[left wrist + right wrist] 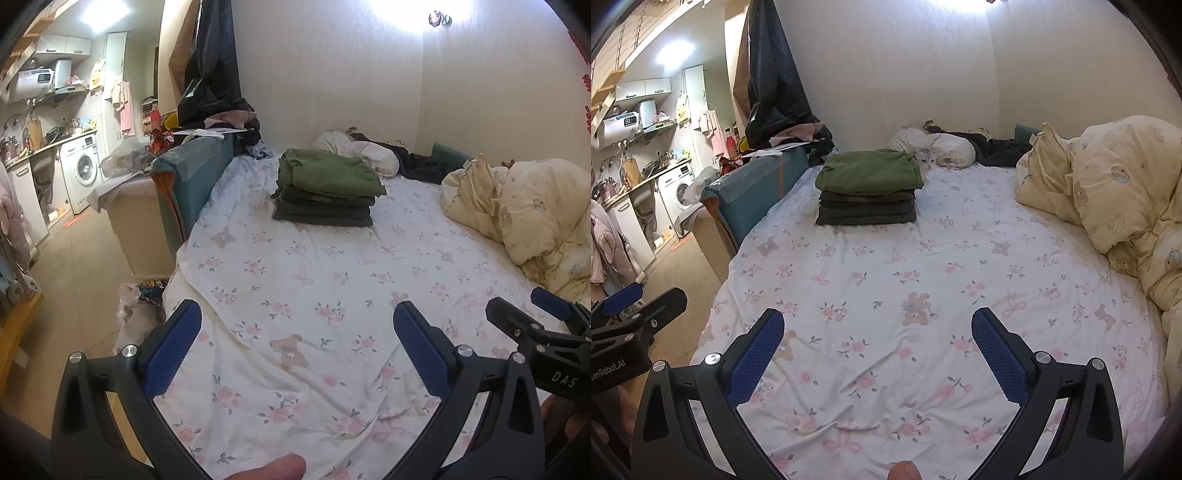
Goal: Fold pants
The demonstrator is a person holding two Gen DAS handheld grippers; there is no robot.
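A stack of folded pants [327, 192] lies on the far part of the bed, green pair on top, dark grey pairs under it; it also shows in the right wrist view [870, 192]. My left gripper [297, 317] is open and empty, held over the near part of the floral sheet [314, 280], well short of the stack. My right gripper [877, 325] is open and empty too, over the same sheet [923, 266]. Each gripper shows at the edge of the other's view: the right one [546, 310], the left one [635, 302].
A bunched cream duvet [524, 206] fills the bed's right side [1115, 184]. A grey cat [925, 157] lies by pillows at the far wall. A teal headboard-like panel [188, 177] and cluttered shelf border the bed's left edge. Floor and kitchen with washing machine [83, 170] lie left.
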